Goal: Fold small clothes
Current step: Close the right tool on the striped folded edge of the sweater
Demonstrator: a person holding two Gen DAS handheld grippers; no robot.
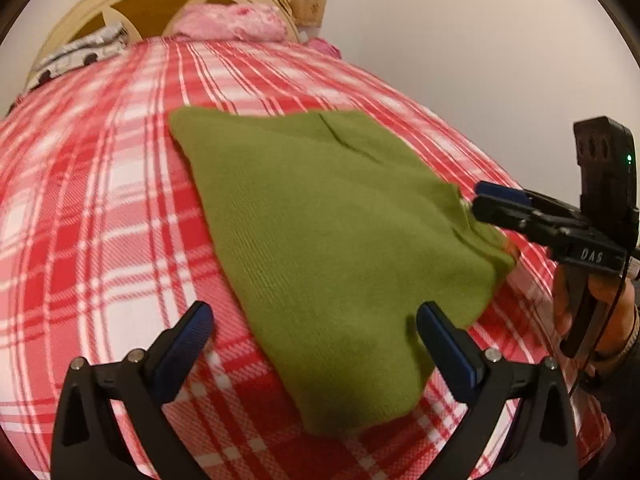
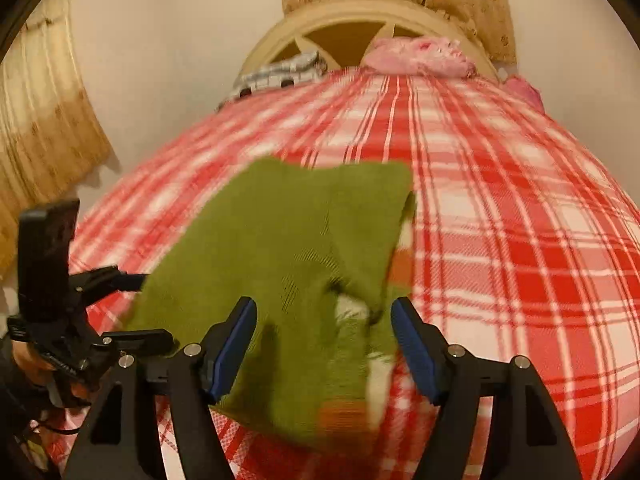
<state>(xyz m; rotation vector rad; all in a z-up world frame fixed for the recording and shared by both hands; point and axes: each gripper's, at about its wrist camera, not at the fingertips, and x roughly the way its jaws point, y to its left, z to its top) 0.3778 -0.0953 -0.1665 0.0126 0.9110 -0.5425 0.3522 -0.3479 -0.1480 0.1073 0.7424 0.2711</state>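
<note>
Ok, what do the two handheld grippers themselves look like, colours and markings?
Both match: the left gripper and right gripper have black angular plastic bodies with silver bolts and blue pads lining the fingers. Seen from the left wrist, the right gripper carries white lettering, a black block with a green light, a thin black cable, and the hand holding it shows a dark sleeve.
</note>
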